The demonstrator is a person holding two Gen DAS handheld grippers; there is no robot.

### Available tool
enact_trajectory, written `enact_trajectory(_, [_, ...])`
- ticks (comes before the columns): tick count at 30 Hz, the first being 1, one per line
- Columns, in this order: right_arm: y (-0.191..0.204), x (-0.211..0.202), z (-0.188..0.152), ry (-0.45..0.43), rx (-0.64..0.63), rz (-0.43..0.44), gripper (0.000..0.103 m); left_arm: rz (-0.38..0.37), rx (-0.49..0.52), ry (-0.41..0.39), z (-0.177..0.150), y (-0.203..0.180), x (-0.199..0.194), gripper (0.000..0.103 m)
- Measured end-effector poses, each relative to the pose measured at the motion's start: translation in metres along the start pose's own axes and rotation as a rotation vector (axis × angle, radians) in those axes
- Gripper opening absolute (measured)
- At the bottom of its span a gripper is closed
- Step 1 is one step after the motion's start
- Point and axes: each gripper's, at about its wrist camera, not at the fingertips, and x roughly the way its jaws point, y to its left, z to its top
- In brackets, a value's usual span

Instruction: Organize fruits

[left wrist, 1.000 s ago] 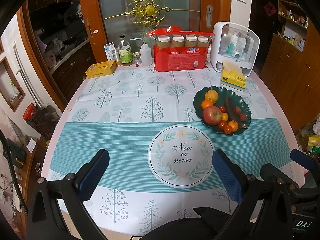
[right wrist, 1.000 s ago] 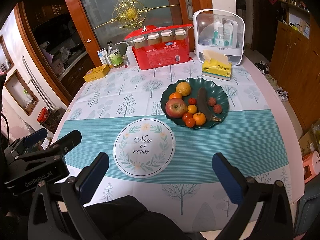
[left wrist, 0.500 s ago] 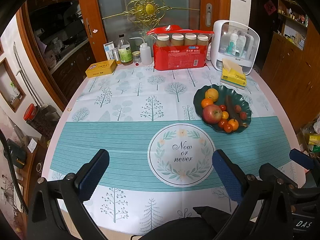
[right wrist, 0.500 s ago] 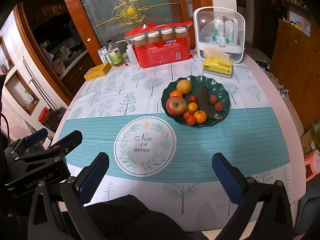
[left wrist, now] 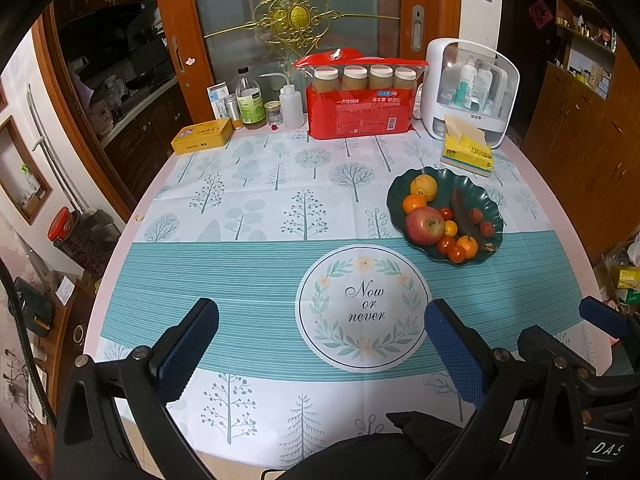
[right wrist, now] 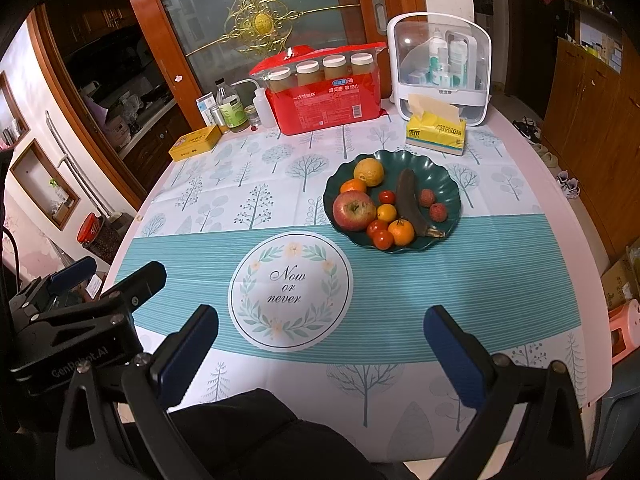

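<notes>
1. Left wrist view: the left gripper (left wrist: 320, 340) hangs low over the near edge of the table (left wrist: 532, 184), fingers spread wide with nothing between them. The green plate (left wrist: 494, 204) sits at about 1 o'clock from it, well apart. All the fruit lies on that plate: an apple (left wrist: 425, 225) at its 8 o'clock, a yellow citrus (left wrist: 424, 187) at 11, a dark banana (left wrist: 464, 216) down the middle.

2. Same view against the last second: the plate and the round "Now or never" mat (left wrist: 364, 307) have slid only a shade, the camera drifting a touch. No fruit has shifted.

3. Right wrist view: the right gripper (right wrist: 320, 340) is released too, fingers far apart and holding nothing. The plate (right wrist: 448, 184) is at 12 to 1 o'clock, well clear. Two lychees (right wrist: 427, 197) lie at its 3 o'clock, tomatoes (right wrist: 383, 239) and a small orange (right wrist: 401, 232) at 6.

4. Same view over the last second: a slight drift again, nothing picked or placed.

5. What it means: the fruit is gathered on the plate and both tools are idle. That fits a job finished, or fruit waiting to be moved elsewhere; the pictures do not settle which.
</notes>
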Motion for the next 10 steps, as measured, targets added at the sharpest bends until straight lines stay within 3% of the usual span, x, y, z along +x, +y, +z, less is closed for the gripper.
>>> enact_trajectory(10, [-0.0004,0.0000,0.0007,0.000,0.000,0.000,0.103,0.001,0.002,0.001,0.0014,-0.0014,0.0002,0.102])
